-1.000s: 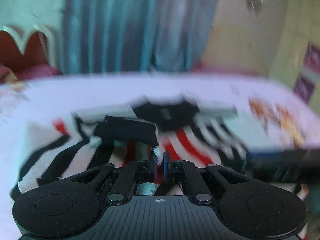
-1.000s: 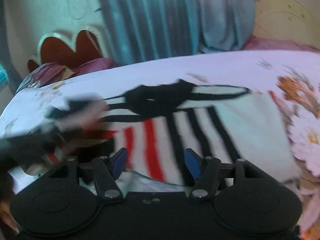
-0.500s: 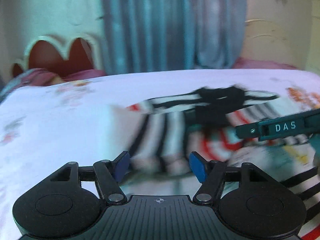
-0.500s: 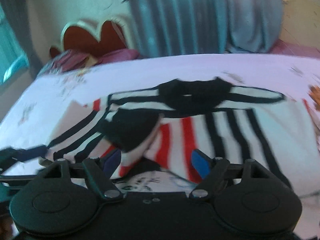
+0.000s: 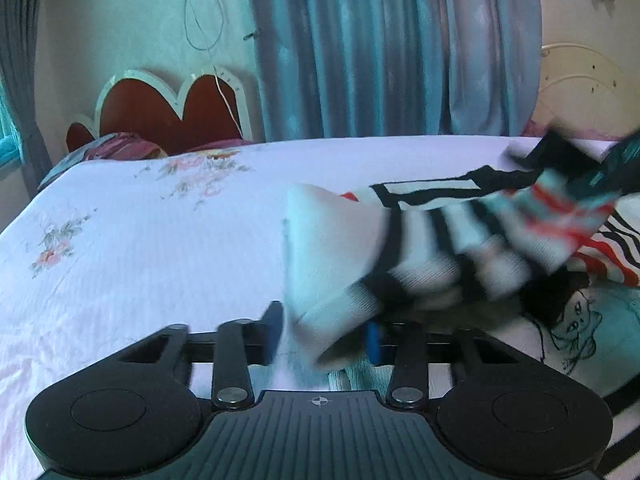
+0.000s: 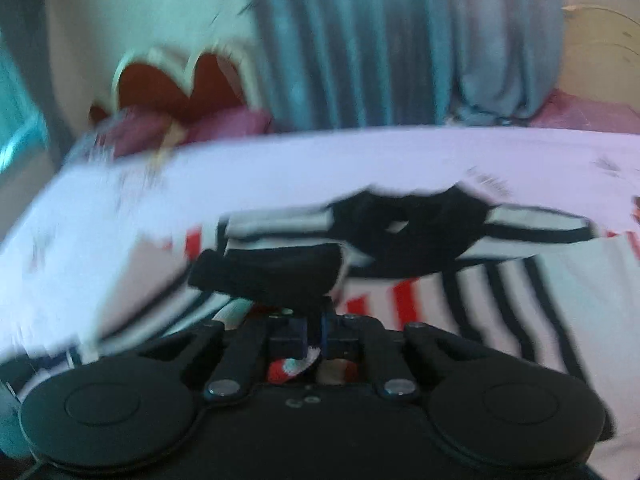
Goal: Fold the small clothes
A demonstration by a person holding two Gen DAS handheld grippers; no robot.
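A small striped shirt (image 6: 500,280), white with black and red stripes and a black collar, lies on the bed. My right gripper (image 6: 314,338) is shut on the shirt's left sleeve, its black cuff (image 6: 272,272) folded over toward the shirt's middle. In the left wrist view the sleeve (image 5: 420,252) is lifted and stretched to the right, blurred by motion. My left gripper (image 5: 324,338) is open, with the sleeve's folded edge lying between its fingers. A cartoon print (image 5: 576,320) shows on the shirt's front.
The bed sheet (image 5: 140,248) is white with pink flowers and stretches wide to the left. A red headboard (image 5: 168,116) and pillows stand at the far left. Blue curtains (image 5: 380,48) hang behind the bed.
My left gripper let go of the sleeve and opened. My right gripper closed on the sleeve and is pulling it across the shirt toward the right.
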